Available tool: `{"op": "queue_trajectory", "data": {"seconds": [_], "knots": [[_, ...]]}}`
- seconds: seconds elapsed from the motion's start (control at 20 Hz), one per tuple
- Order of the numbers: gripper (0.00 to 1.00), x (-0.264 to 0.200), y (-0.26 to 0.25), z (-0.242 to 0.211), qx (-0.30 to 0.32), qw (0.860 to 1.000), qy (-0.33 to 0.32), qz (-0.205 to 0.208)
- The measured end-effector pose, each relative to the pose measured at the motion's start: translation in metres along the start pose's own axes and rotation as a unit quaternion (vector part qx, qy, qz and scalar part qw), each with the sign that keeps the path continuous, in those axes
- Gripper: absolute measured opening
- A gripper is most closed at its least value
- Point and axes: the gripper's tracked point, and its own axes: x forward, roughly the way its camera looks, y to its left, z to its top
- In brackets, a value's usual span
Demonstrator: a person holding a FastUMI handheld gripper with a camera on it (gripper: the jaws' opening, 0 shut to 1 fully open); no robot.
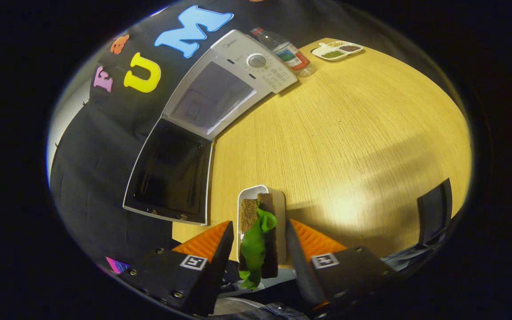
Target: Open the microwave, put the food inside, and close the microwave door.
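Note:
A white microwave [256, 62] stands at the far side of the wooden table [349, 133], well beyond my fingers. Its dark-glass door [171, 173] is swung wide open to the left, and the pale cavity [214, 98] shows beside the dial panel. Between my fingers is a narrow white tray [280, 209] holding a sandwich [249, 213] of brown bread with a green leaf [256, 249]. My gripper [260, 231] is shut on the tray, one finger pressing each long side, near the table's front edge and just right of the open door.
A plastic water bottle [288, 53] lies right of the microwave. A divided white dish [338, 50] with green and brown fillings sits at the far table edge. A dark chair back [436, 213] stands off the table's right side.

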Motion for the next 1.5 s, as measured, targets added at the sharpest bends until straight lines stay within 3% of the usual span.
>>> {"op": "queue_trajectory", "data": {"seconds": [0.1,0.15,0.2,0.45,0.8,1.5], "knots": [[0.42,0.002,0.004,0.000,0.022,1.000,0.001,0.010],[0.42,-0.007,-0.001,0.004,0.025,1.000,-0.002,0.007],[0.31,0.004,0.002,0.000,0.028,1.000,-0.004,0.006],[0.31,-0.011,0.017,0.010,0.028,0.999,-0.031,0.008],[0.30,-0.023,0.076,0.045,0.038,0.993,-0.101,0.051],[0.30,0.054,0.201,0.116,0.064,0.968,-0.218,0.111]]}}
